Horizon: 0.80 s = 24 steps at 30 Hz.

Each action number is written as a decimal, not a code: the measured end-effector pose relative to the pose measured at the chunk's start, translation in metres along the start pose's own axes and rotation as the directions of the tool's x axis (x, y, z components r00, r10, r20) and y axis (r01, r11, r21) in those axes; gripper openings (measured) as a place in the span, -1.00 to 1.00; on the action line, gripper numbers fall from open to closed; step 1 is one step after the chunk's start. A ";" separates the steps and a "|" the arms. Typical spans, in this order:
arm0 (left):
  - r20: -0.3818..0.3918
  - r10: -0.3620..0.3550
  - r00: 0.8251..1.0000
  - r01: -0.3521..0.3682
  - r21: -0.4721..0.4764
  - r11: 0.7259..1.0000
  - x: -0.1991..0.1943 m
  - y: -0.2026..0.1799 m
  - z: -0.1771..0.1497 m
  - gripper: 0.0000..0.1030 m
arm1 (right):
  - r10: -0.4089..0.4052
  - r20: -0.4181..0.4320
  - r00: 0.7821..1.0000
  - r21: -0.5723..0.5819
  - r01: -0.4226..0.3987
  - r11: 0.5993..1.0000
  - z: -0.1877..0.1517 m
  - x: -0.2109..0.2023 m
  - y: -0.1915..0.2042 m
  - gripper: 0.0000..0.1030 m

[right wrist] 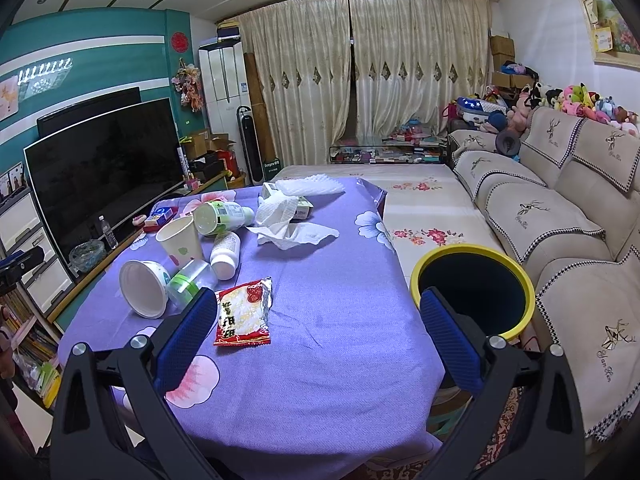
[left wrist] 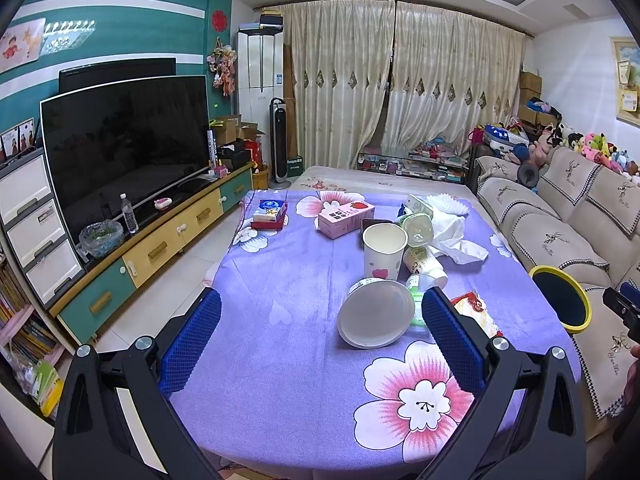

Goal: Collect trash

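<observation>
Trash lies on a table under a purple flowered cloth [left wrist: 280, 280] [right wrist: 320, 280]. A white bowl [left wrist: 376, 314] [right wrist: 144, 288] lies on its side near an upright paper cup [left wrist: 384, 250] [right wrist: 180, 240]. Small bottles [left wrist: 424, 264] [right wrist: 226, 254], a green-banded clear cup [right wrist: 190, 282], crumpled tissue [left wrist: 456, 240] [right wrist: 288, 228] and a red snack packet [right wrist: 244, 312] [left wrist: 476, 306] lie around them. My left gripper [left wrist: 320, 320] is open, just short of the bowl. My right gripper [right wrist: 316, 320] is open and empty, right of the packet. A yellow-rimmed bin [right wrist: 476, 288] [left wrist: 560, 300] stands right of the table.
A pink carton [left wrist: 346, 214] and a blue and red box [left wrist: 270, 212] sit on the table's far part. A TV [left wrist: 124, 144] on a low cabinet lines the left wall. A beige sofa [right wrist: 560, 216] runs along the right, behind the bin.
</observation>
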<state>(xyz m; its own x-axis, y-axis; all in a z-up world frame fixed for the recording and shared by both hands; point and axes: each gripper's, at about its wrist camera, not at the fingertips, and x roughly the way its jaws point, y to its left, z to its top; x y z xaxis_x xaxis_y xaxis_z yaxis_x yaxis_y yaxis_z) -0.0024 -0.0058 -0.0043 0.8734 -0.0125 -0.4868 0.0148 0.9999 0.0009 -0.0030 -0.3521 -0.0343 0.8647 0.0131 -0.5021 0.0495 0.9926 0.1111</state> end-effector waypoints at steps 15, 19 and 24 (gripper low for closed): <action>-0.015 -0.002 1.000 0.002 0.001 1.000 0.004 -0.001 -0.003 0.93 | -0.002 -0.001 1.000 0.006 0.002 1.000 -0.001 0.002 0.000 0.88; -0.015 -0.003 1.000 0.003 0.001 1.000 0.004 -0.001 -0.003 0.93 | -0.001 -0.001 1.000 0.006 0.001 1.000 -0.001 0.002 0.000 0.88; -0.016 -0.003 1.000 0.003 0.000 1.000 0.005 -0.001 -0.003 0.93 | -0.001 -0.003 1.000 0.007 0.001 1.000 -0.002 0.003 0.000 0.88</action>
<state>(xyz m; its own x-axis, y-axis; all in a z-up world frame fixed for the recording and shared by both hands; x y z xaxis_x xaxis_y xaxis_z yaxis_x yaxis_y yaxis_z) 0.0001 -0.0071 -0.0092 0.8654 -0.0151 -0.5009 0.0174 0.9998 -0.0001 -0.0013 -0.3522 -0.0375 0.8633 0.0120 -0.5046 0.0544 0.9917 0.1166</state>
